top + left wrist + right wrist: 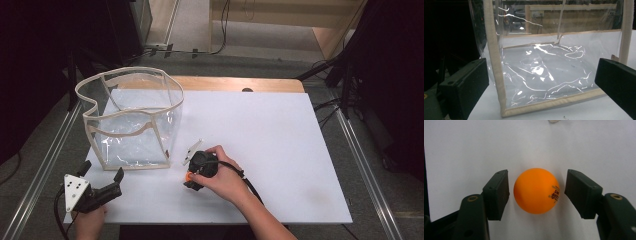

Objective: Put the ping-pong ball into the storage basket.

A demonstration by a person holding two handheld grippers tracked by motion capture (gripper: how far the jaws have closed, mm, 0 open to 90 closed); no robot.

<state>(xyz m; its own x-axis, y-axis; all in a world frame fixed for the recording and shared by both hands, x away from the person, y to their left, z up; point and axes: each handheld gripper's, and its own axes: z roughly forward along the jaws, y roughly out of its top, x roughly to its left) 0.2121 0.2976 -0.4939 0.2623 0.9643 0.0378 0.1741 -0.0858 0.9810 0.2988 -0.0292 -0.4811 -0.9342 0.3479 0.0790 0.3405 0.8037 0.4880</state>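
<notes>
An orange ping-pong ball with small printed lettering lies on the white table top, seen from above as an orange dot under the right hand. My right gripper points down over it, open, one jaw on each side with small gaps. A clear plastic bag with cream trim stands open at the table's left; up close its front wall faces me. My left gripper rests near the front left corner, open and empty, aimed at the bag's lower front edge.
The white board covers a wooden table whose far edge shows behind. Metal rails run along both sides. Cables and dark stands lie on the floor beyond the table.
</notes>
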